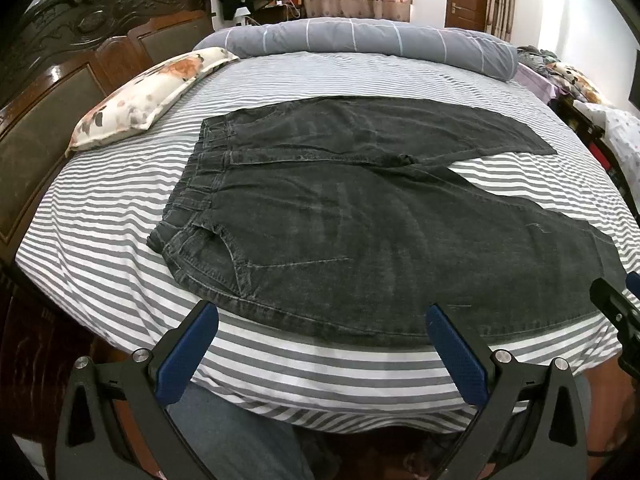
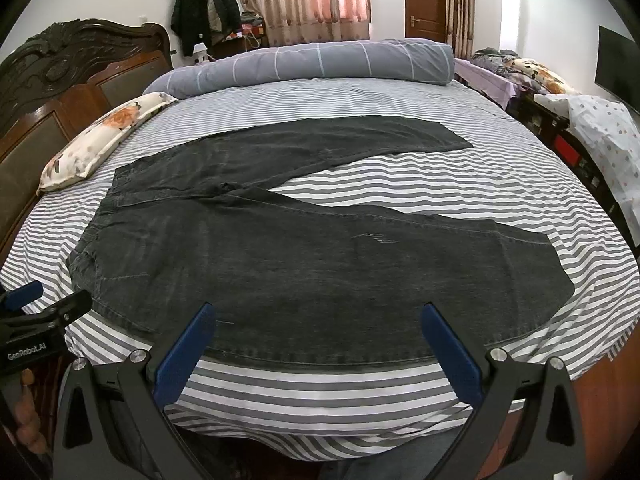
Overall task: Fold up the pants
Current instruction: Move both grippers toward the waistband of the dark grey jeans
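The bed, under a grey-and-white striped sheet, carries the dark denim pants, which lie flat across its middle with the waistband toward the carved headboard and the two legs splayed apart away from it, a wedge of sheet showing between them. A floral pillow lies between the waistband and the headboard, and a rolled grey duvet lies beyond the far leg. Both tools hover over the near edge of the pants, tilted down: the left gripper has its jaws wide apart and empty, and the right gripper likewise. The likely trouble is pinching the sheet along with the denim, since the near seam lies flush on it; that would drag the bedding into the fold. Uneven lifts by the two tools could also skew the near leg, leaving the legs misaligned.
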The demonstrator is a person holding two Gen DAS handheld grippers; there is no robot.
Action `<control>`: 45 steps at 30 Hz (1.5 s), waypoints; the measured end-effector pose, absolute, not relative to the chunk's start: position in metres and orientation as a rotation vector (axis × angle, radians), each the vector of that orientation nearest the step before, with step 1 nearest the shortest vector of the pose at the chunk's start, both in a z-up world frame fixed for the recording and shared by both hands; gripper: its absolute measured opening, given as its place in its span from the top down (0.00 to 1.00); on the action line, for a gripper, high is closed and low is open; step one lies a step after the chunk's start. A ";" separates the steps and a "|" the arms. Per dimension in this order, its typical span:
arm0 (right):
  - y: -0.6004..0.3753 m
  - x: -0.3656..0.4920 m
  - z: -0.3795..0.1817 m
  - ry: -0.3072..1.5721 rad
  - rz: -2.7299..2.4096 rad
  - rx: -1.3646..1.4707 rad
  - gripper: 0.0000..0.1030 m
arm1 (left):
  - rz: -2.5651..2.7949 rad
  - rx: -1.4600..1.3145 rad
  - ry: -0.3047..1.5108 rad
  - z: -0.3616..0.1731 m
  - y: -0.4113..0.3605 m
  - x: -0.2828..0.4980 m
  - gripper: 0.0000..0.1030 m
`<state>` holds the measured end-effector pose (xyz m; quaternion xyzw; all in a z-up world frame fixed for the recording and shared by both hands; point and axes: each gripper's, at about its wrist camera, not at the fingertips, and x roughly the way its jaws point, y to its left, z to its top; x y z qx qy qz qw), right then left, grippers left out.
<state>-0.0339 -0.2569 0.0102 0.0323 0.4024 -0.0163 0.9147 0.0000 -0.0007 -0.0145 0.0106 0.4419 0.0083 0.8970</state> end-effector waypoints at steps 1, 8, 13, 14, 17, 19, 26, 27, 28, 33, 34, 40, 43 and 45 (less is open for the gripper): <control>-0.256 -0.034 0.010 0.830 -0.034 0.064 0.01 | 0.020 0.022 0.915 -0.015 -0.001 0.000 0.00; -0.251 -0.031 0.014 0.827 -0.024 0.052 0.01 | 0.021 0.011 0.909 -0.012 0.003 0.001 0.00; -0.249 -0.028 0.017 0.816 -0.025 0.056 0.01 | 0.019 0.007 0.909 -0.011 0.005 0.002 0.00; -0.249 -0.028 0.017 0.815 -0.026 0.055 0.01 | 0.021 0.007 0.911 -0.011 0.005 0.002 0.00; -0.248 -0.027 0.019 0.812 -0.026 0.054 0.01 | 0.018 0.005 0.908 -0.011 0.006 0.003 0.00; -0.248 -0.027 0.018 0.814 -0.029 0.055 0.01 | 0.016 0.004 0.908 -0.011 0.006 0.003 0.00; -0.247 -0.026 0.019 0.815 -0.027 0.053 0.01 | 0.001 0.017 0.906 -0.007 0.002 0.009 0.00; -0.248 -0.026 0.019 0.816 -0.028 0.054 0.01 | -0.002 0.017 0.907 -0.007 0.001 0.010 0.00; -0.247 -0.026 0.020 0.814 -0.027 0.056 0.01 | -0.005 0.016 0.908 -0.007 0.000 0.010 0.00; -0.245 -0.020 0.021 0.809 -0.019 0.048 0.01 | -0.018 0.022 0.912 -0.006 -0.008 0.014 0.00; -0.244 -0.019 0.022 0.807 -0.016 0.048 0.01 | -0.020 0.023 0.912 -0.006 -0.009 0.014 0.00; -0.240 -0.012 0.023 0.805 -0.012 0.046 0.01 | -0.037 0.027 0.910 -0.005 -0.018 0.018 0.00; -0.238 -0.011 0.024 0.803 -0.006 0.043 0.01 | -0.045 0.030 0.912 -0.004 -0.021 0.021 0.00; -0.237 -0.009 0.023 0.803 -0.008 0.040 0.01 | -0.047 0.031 0.912 -0.005 -0.023 0.023 0.00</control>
